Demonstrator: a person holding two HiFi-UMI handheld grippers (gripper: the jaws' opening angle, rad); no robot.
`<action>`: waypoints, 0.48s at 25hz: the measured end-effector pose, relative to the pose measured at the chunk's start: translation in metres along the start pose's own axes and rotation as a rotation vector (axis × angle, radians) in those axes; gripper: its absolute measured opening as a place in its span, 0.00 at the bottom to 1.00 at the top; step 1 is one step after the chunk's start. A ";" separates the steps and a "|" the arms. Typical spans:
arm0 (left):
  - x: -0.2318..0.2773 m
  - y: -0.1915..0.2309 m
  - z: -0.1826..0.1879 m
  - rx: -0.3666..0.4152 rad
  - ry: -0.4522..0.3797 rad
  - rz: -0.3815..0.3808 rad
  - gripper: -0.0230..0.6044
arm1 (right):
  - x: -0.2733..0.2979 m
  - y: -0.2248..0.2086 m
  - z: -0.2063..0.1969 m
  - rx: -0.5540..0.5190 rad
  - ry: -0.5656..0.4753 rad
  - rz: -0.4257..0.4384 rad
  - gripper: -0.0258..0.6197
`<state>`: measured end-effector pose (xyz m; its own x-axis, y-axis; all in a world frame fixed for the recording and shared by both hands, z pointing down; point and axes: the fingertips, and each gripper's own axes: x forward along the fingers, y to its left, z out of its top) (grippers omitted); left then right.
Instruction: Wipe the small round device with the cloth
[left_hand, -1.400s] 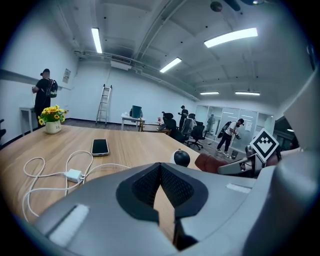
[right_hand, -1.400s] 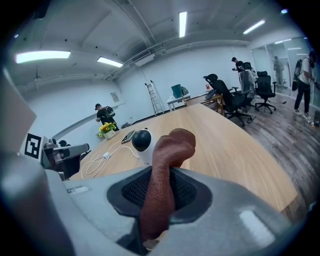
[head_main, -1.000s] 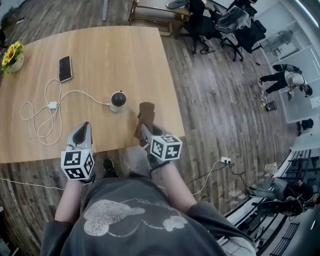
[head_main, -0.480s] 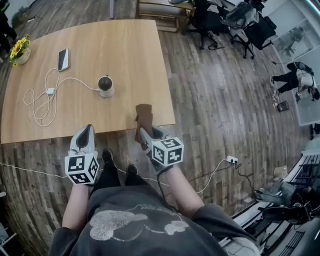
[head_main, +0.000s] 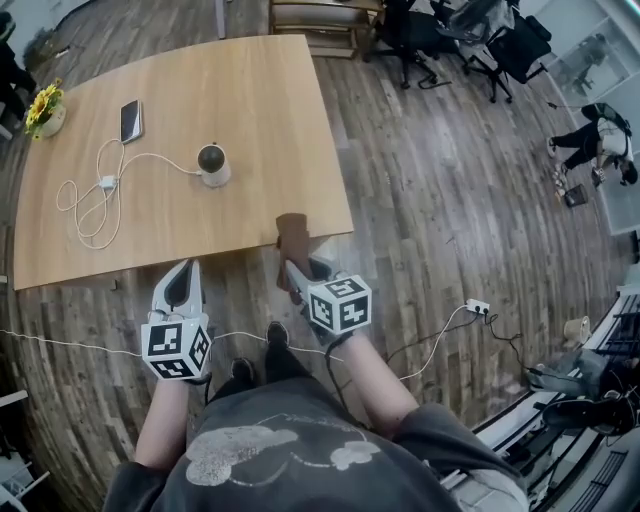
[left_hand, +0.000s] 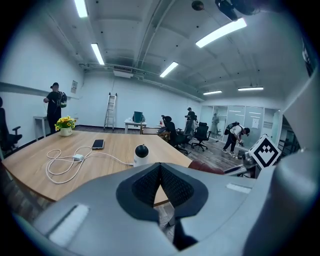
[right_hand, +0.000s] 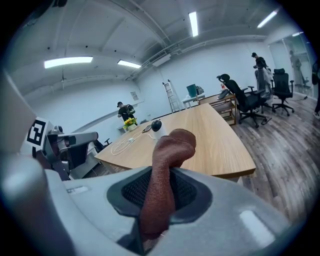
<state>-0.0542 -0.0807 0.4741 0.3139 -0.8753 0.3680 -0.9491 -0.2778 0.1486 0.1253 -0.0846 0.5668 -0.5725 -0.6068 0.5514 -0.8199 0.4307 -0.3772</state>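
Cloth (head_main: 292, 234) clamped in right gripper (head_main: 296, 274) | left gripper (head_main: 184, 280) closed, empty | device (head_main: 212, 165) on table (head_main: 262, 118)

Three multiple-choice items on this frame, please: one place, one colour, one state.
1. The small round device is: A on the table; B in the right gripper; C in the left gripper.
2. The cloth is: A white; B brown; C blue.
3. The left gripper is: A open wide; B shut on the cloth; C shut, empty.
Key: 1 A, it stands on the wood by the white cable; 2 B, brown between the right gripper's jaws; 3 C, its jaws meet with nothing between.
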 end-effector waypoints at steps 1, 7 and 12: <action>-0.004 0.000 0.002 0.000 -0.011 -0.005 0.07 | -0.001 0.004 0.000 -0.001 -0.006 -0.004 0.16; -0.050 0.004 -0.005 -0.008 -0.053 -0.028 0.07 | -0.020 0.047 -0.007 -0.005 -0.069 -0.015 0.16; -0.102 0.011 -0.025 -0.031 -0.069 -0.032 0.07 | -0.049 0.092 -0.037 -0.034 -0.080 -0.024 0.16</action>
<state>-0.0958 0.0151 0.4612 0.3407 -0.8917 0.2982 -0.9368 -0.2951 0.1877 0.0785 0.0094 0.5325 -0.5527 -0.6682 0.4980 -0.8333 0.4371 -0.3383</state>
